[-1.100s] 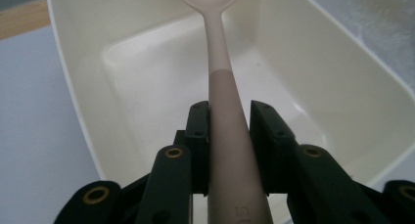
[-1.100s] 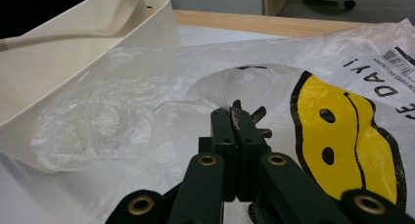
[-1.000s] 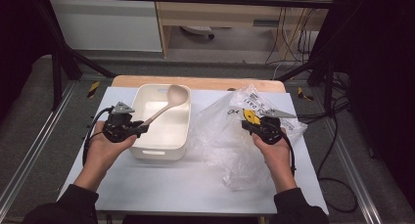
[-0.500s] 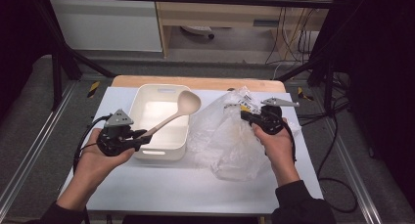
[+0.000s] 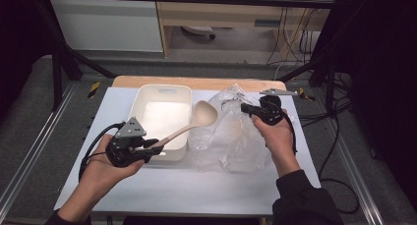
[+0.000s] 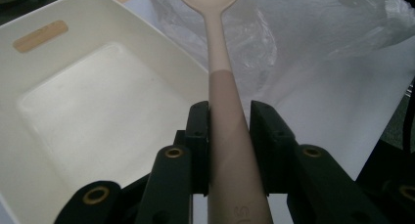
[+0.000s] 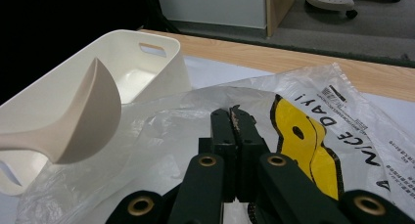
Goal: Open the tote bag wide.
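High view showed one white bench (image 5: 147, 195), then one white tub (image 5: 162, 119) and one crumpled clear plastic bag (image 5: 236, 136) beside it. A single beige ladle (image 5: 189, 126) lay slanted, its long axis running from the left tongs (image 5: 150, 147), clamped on its handle, up and right to the bowl between tub and bag. Right tongs (image 5: 246, 108) were pinched shut on the bag's film
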The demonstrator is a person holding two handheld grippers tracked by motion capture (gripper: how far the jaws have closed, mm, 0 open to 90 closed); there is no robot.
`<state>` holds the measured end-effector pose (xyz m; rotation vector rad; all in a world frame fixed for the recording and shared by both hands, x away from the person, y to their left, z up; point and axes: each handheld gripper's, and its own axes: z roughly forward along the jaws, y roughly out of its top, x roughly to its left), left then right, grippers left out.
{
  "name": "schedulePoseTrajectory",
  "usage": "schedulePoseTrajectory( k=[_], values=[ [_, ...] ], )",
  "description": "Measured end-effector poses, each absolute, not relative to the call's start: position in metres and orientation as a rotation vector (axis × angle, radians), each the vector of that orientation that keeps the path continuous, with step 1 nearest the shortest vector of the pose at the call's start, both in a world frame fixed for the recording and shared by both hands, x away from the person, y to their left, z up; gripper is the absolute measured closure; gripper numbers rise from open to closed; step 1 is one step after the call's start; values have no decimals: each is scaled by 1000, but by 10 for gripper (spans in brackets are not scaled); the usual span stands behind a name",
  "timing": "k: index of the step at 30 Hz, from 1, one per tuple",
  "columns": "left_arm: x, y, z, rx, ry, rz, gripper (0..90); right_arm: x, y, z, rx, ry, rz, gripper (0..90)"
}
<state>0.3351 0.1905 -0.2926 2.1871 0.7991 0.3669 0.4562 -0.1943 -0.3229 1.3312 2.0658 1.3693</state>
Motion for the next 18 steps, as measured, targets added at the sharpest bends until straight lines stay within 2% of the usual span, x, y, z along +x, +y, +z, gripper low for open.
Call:
schedulePoseTrajectory(
  k=[15,18],
  values=[
    [322,170,-297,2197,737,288,704,458,-193,-326,1320,2079,1368,900],
    [321,164,-303,2199,735,239,704,457,-192,-327,1317,2079,1378,900]
  ],
)
